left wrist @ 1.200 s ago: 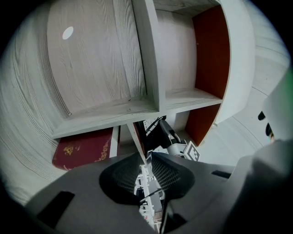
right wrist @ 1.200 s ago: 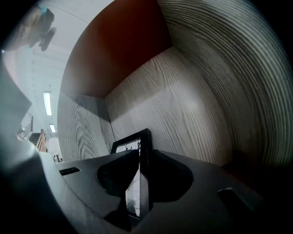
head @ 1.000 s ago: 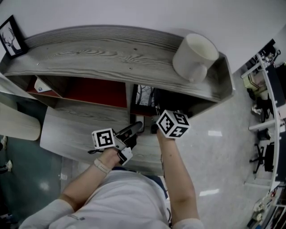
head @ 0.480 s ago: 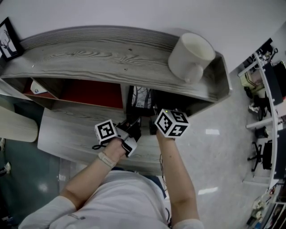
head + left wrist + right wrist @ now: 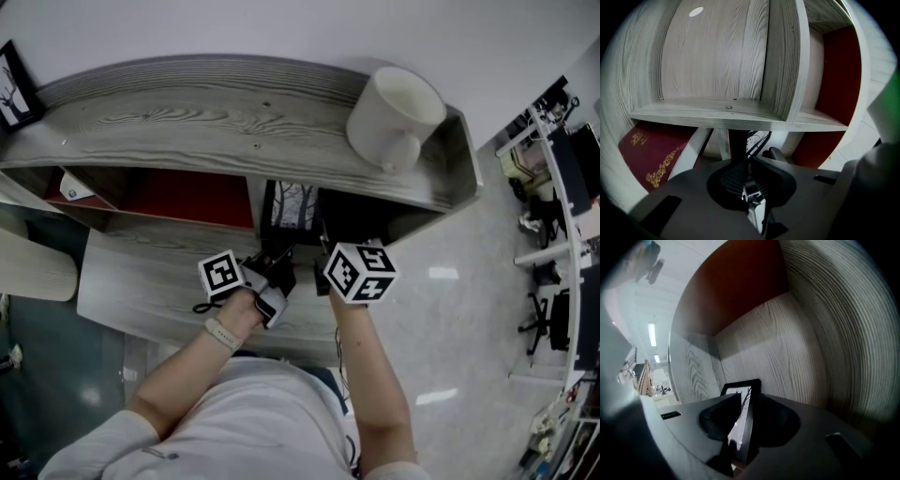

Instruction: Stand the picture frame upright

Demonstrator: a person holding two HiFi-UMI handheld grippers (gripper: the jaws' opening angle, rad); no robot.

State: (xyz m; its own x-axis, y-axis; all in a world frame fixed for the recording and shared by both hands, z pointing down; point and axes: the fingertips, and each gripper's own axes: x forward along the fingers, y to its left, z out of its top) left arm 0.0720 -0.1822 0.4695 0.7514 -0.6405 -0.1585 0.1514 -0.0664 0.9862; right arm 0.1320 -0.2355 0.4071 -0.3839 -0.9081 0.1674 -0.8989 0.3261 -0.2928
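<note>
The picture frame (image 5: 298, 208) is found in the compartment beneath the top board of the wooden shelf (image 5: 187, 112). Its edge is taken between the jaws of the right gripper (image 5: 749, 400), which have just been opening and stand apart. The left gripper (image 5: 747, 164) has just been closing and is nearly shut just before the frame, possibly on something thin.

Black picture frame (image 5: 292, 202) with bare-tree print, on edge inside shelf (image 5: 187, 112) compartment.
</note>
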